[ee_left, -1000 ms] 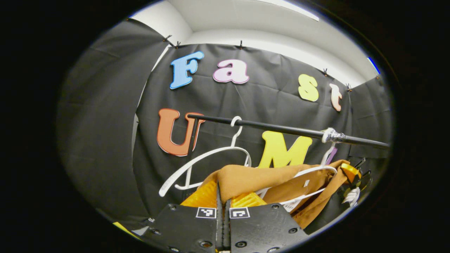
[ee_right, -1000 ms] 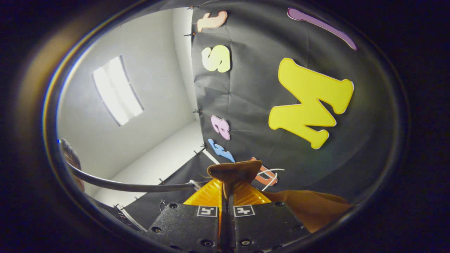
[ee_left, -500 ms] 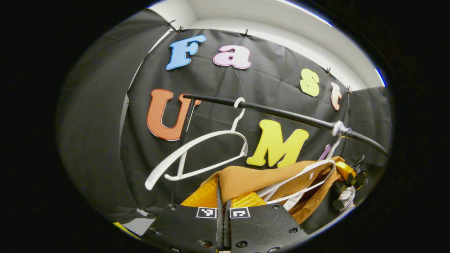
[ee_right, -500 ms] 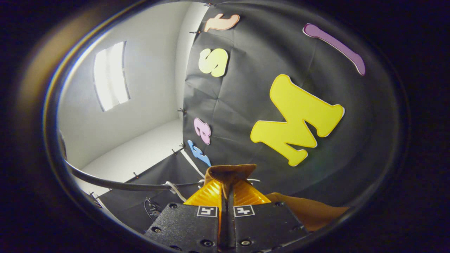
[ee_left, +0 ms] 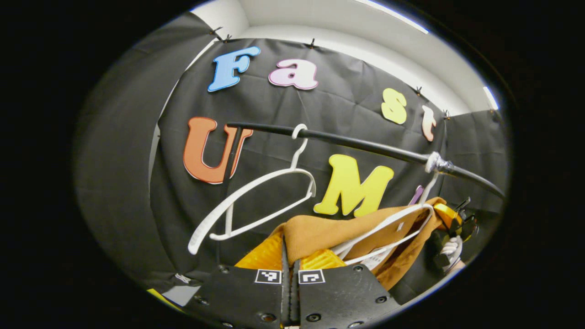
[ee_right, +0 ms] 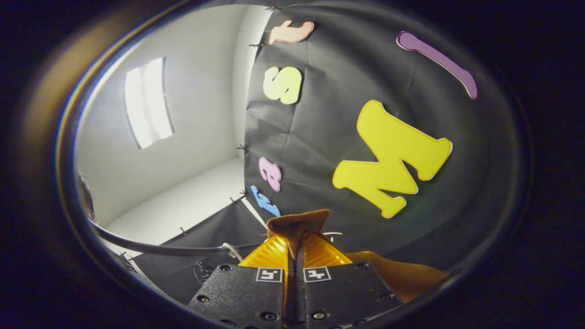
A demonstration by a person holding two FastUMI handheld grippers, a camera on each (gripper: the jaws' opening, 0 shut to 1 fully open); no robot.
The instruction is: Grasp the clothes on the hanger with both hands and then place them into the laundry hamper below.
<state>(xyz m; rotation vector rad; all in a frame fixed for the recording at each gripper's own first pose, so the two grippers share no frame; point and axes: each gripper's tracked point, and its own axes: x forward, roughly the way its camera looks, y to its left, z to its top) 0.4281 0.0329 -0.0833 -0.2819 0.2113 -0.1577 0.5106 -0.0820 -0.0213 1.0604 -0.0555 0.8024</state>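
Note:
A brown garment (ee_left: 329, 233) hangs on a white hanger (ee_left: 388, 224) from the black rail (ee_left: 365, 146). My left gripper (ee_left: 289, 249) is shut on the garment's near shoulder, with cloth folded over its fingers. At the garment's far end in the left gripper view sits my right gripper (ee_left: 450, 221), held by a white-gloved hand (ee_left: 450, 249). In the right gripper view my right gripper (ee_right: 296, 242) is shut on a pinched fold of the same brown cloth (ee_right: 297, 221), and more of the cloth (ee_right: 402, 274) trails to its right.
An empty white hanger (ee_left: 256, 201) hangs tilted on the rail to the left of the garment. A taped joint (ee_left: 434, 162) wraps the rail near the garment's hook. The rail (ee_right: 164, 249) curves across the lower left of the right gripper view, under a ceiling light (ee_right: 148, 109).
Over the second the left gripper's view dropped, so rail and hangers rose in frame; the empty hanger tilted. The right gripper's view rotated a little. Both grips held on the garment.

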